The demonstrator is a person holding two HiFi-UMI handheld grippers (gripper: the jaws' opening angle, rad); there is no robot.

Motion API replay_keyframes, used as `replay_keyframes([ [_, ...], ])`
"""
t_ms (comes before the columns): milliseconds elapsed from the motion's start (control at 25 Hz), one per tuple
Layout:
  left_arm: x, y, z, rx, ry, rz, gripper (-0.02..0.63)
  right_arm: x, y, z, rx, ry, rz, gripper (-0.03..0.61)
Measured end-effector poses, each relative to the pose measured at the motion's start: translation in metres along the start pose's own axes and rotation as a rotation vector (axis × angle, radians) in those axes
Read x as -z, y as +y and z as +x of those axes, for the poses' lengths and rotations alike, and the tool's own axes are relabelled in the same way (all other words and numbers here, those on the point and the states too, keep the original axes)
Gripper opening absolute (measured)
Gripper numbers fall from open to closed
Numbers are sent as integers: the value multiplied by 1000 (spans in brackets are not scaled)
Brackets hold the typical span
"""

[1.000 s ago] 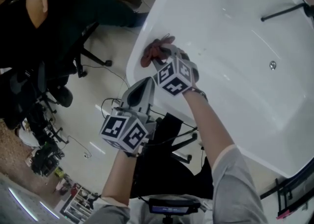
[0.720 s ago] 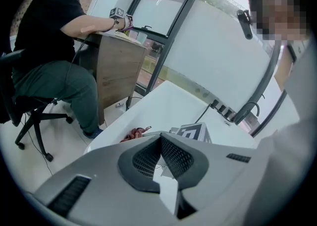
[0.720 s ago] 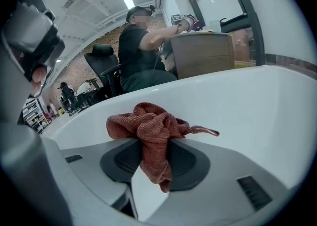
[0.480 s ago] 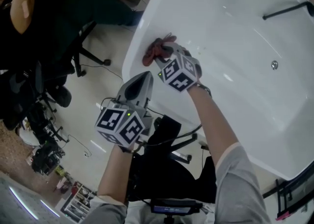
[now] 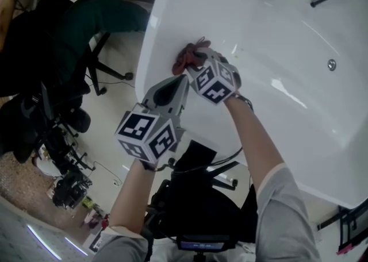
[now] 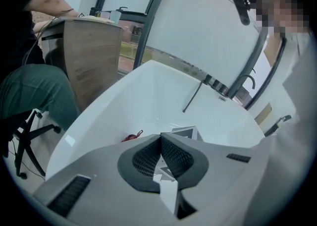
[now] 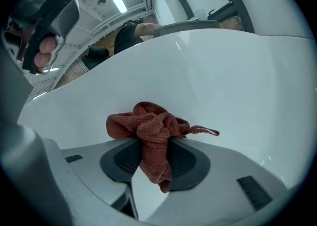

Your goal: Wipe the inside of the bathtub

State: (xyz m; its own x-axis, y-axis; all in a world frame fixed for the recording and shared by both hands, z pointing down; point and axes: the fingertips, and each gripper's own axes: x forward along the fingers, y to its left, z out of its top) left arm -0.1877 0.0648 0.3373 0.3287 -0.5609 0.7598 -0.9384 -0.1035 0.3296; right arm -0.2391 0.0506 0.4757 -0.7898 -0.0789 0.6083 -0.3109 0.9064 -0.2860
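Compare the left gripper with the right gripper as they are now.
The right gripper's jaws are shut on a red cloth; the left gripper's jaws are shut together on nothing. The right gripper holds the cloth at the bathtub's inner wall, just inside the rim; the left gripper hangs behind it by the rim and works on nothing. Both are the same grey two-jaw make.

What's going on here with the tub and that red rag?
A person works over a white bathtub with tongs in each hand. The right tongs are shut on a reddish-brown cloth, holding it against the tub's inner wall near the rim, so wiping looks under way. The left tongs are shut with nothing in them, hovering beside the right ones at the tub's edge.
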Motion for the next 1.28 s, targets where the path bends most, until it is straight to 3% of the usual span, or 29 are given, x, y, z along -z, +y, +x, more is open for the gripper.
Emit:
replay_keyframes([
  [480,22,16,50,23,120,16,8,41,-18,15,15,26,63,149],
  [800,27,14,82,60,201,103,8,95,-46,32,52,126,130,149],
  [1280,43,2,138,130,278,135,8,153,-67,49,93,249,180,146],
])
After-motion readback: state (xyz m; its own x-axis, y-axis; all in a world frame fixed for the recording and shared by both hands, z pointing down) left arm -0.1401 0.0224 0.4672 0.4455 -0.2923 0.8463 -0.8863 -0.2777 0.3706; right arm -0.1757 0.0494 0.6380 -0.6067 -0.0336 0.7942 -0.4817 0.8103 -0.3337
